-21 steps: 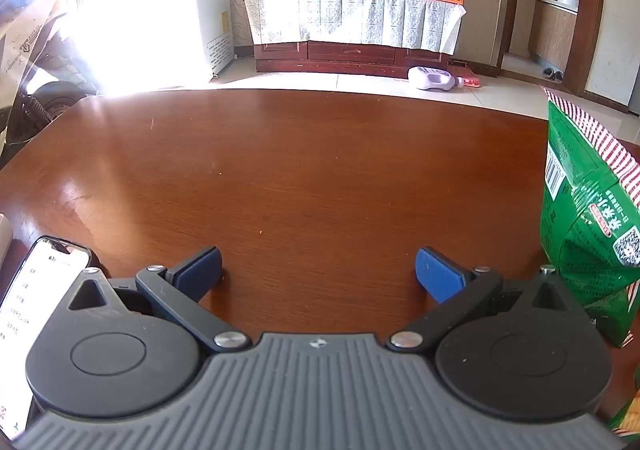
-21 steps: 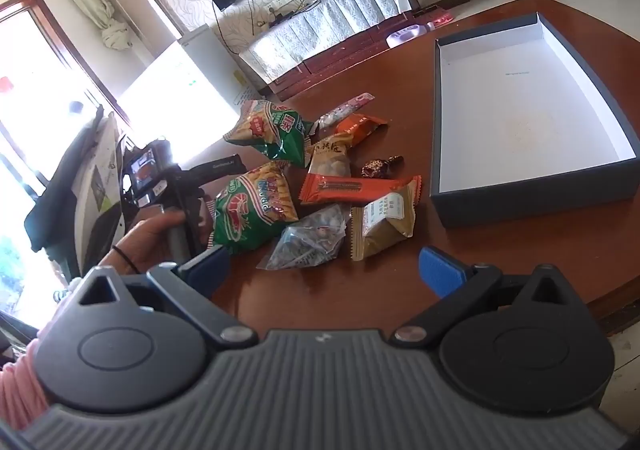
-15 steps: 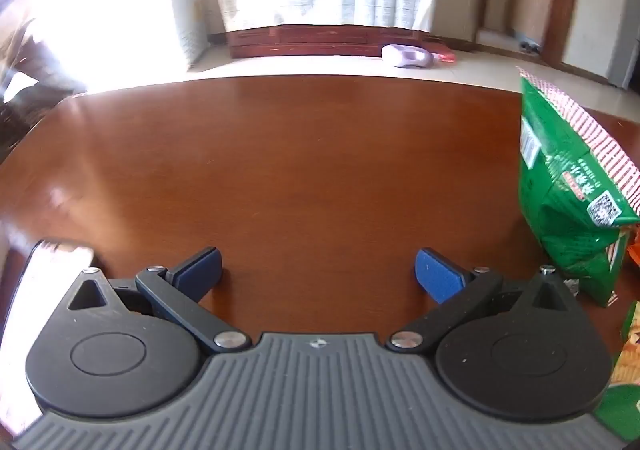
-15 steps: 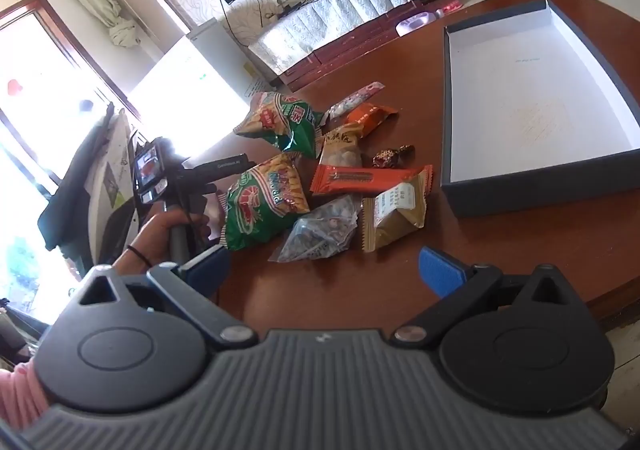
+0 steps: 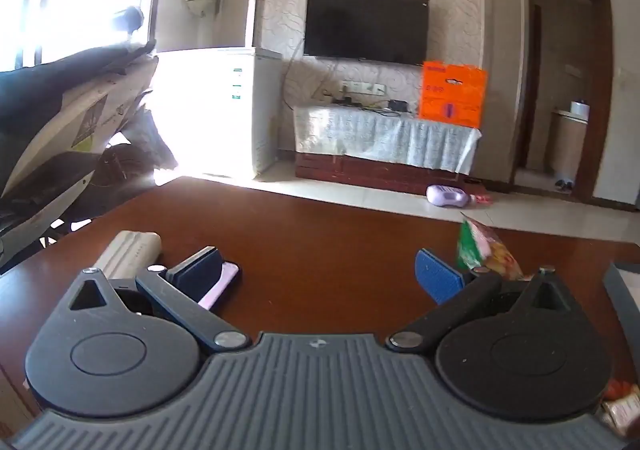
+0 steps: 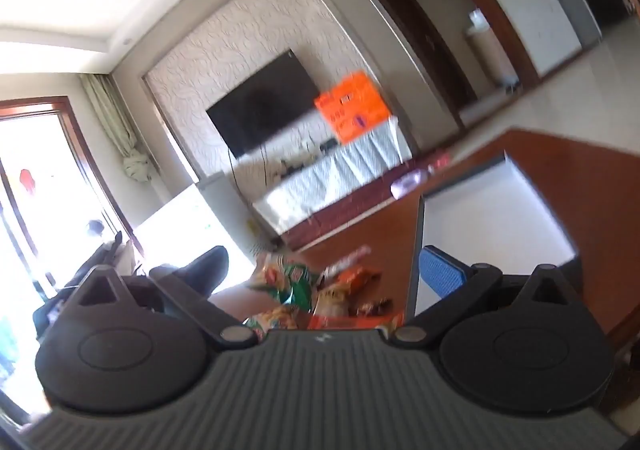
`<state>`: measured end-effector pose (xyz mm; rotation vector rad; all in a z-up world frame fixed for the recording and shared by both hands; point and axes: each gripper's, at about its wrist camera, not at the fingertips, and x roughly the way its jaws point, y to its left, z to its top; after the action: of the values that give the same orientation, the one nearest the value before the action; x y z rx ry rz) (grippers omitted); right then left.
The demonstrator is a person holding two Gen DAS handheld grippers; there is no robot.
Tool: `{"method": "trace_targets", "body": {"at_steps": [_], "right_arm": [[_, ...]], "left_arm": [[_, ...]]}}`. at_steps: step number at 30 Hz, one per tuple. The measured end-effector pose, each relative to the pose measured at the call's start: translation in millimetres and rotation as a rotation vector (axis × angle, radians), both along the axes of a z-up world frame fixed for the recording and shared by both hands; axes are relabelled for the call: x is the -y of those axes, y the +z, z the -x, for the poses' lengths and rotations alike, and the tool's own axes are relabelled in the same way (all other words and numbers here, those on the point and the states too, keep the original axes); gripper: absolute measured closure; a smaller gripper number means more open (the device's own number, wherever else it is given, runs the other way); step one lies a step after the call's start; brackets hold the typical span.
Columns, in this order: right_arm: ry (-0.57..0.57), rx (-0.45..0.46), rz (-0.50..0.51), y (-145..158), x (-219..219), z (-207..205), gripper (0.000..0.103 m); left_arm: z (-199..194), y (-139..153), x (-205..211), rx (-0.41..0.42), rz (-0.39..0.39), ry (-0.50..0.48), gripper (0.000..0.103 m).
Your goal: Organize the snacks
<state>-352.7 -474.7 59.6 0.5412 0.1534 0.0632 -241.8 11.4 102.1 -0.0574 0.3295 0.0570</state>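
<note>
My left gripper (image 5: 320, 272) is open and empty above the brown table (image 5: 320, 234). A green snack bag (image 5: 478, 244) stands just past its right finger. My right gripper (image 6: 324, 270) is open and empty, tilted upward. Below it lies a pile of snacks: a green bag (image 6: 290, 282), orange packets (image 6: 352, 278) and small wrapped sweets (image 6: 372, 306). The dark box with a white inside (image 6: 488, 217) sits to the right of the pile; its corner also shows in the left wrist view (image 5: 624, 290). The right wrist view is blurred.
A phone (image 5: 218, 286) and a beige case (image 5: 128, 250) lie on the table by my left finger. More snack packets (image 5: 620, 406) show at the lower right. A scooter (image 5: 60, 137), a white freezer (image 5: 240, 109) and a TV stand (image 5: 384, 145) stand beyond the table.
Both grippers have tilted up and risen, so the room now fills the views. The left one has swung away from the nearby green bag. Both stay open.
</note>
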Motion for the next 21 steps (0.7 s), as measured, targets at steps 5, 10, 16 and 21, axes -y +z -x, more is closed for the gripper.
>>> {"method": "trace_targets", "body": {"at_steps": [5, 10, 16, 21], "right_arm": [[-0.021, -0.022, 0.059, 4, 7, -6, 0.0], [-0.008, -0.096, 0.103, 6, 10, -8, 0.0], [-0.025, -0.092, 0.206, 7, 11, -7, 0.0], [-0.02, -0.12, 0.312, -1, 0, -22, 0.0]], "left_arm": [[70, 4, 57, 0.029, -0.049, -0.176, 0.0], [65, -5, 96, -0.076, -0.051, -0.289, 0.0], [44, -13, 114, -0.158, -0.036, -0.234, 0.0], [41, -24, 132, -0.176, -0.092, -0.264, 0.0]]}}
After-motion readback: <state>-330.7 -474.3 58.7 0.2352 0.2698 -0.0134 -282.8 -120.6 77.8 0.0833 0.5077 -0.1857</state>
